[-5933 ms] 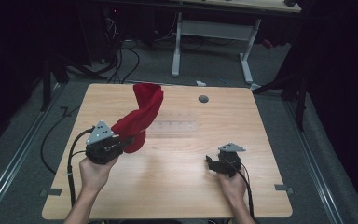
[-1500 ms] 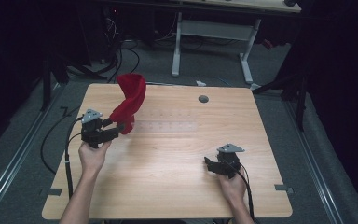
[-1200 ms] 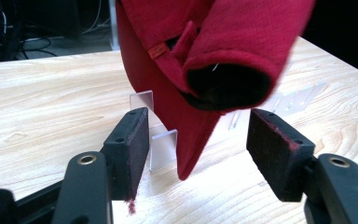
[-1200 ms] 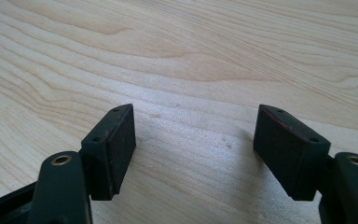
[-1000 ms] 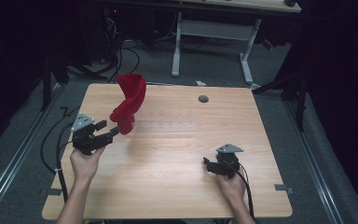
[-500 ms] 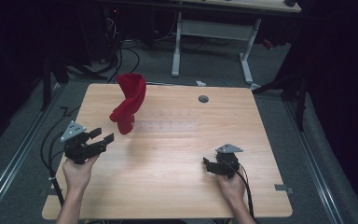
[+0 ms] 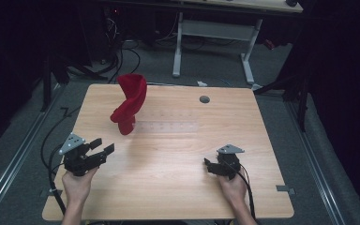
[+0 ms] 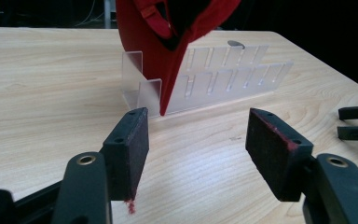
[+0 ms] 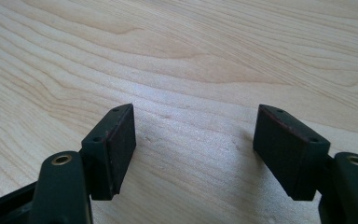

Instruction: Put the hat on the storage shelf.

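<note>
Left gripper view reveals a clear slotted rack [image 8: 205, 79] holding the red cap [image 8: 168, 42].

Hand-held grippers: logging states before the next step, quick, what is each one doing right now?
Left hand-held gripper: open, holding nothing, short of the red fabric cap in the clear plastic slotted rack.
Right hand-held gripper: open, empty.

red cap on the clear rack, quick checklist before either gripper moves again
1. Red cap stands in the clear rack, in a slot at its end: ok.
2. Left gripper open, apart from the cap: ok.
3. Right gripper open, holding nothing: ok.
4. Cap seated firmly enough not to tip: cannot tell.
5. Red lint on the left gripper's pads: not ok.
</note>
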A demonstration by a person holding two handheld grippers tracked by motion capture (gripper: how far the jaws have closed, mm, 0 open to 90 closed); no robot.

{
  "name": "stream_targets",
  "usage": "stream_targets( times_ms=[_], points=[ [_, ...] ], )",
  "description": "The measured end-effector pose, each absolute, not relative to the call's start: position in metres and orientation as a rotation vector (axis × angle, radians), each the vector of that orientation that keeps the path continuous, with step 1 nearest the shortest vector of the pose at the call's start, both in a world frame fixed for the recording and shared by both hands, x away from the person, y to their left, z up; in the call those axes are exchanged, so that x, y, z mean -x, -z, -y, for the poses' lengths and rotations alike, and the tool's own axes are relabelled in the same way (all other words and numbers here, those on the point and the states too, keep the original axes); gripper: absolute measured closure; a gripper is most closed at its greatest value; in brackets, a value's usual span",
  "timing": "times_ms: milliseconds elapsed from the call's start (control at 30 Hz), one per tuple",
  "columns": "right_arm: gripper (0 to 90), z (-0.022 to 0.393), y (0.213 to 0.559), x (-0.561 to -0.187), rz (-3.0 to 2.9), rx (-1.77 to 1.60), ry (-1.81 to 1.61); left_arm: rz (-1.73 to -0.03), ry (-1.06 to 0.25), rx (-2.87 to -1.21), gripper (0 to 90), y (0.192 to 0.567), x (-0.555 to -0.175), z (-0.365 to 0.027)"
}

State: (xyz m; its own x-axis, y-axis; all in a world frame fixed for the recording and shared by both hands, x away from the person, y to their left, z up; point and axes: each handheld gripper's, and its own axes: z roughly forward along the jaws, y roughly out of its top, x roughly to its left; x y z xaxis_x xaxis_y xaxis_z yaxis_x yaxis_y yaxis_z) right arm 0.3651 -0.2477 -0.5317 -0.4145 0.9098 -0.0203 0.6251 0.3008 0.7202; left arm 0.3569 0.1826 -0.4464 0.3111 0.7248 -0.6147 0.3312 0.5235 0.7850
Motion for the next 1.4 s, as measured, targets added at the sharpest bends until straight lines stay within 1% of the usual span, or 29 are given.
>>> stream_targets(
  times_ms=[233, 633, 733, 800, 1133, 1400],
  points=[
    [30.0, 0.248, 0.532, -0.365, -2.147, -1.366, -0.897, -1.293, -0.340, -1.079, 36.1, 0.458, -0.355, -0.176],
    [30.0, 0.248, 0.532, -0.365, -2.148, -1.366, -0.897, -1.336, -0.326, -1.130, 35.6, 0.483, -0.358, -0.162],
    [30.0, 0.248, 0.532, -0.365, -2.148, -1.366, -0.897, -1.360, -0.262, -1.111, 34.9, 0.488, -0.360, -0.159],
    [30.0, 0.248, 0.532, -0.365, -2.148, -1.366, -0.897, -1.366, -0.253, -1.123, 34.4, 0.492, -0.361, -0.156],
    [29.9, 0.248, 0.532, -0.365, -2.148, -1.366, -0.897, -1.395, -0.309, -1.213, 33.3, 0.514, -0.366, -0.140],
    [29.9, 0.248, 0.532, -0.365, -2.149, -1.365, -0.896, -1.378, -0.428, -1.328, 32.7, 0.533, -0.366, -0.126]
  ],
)
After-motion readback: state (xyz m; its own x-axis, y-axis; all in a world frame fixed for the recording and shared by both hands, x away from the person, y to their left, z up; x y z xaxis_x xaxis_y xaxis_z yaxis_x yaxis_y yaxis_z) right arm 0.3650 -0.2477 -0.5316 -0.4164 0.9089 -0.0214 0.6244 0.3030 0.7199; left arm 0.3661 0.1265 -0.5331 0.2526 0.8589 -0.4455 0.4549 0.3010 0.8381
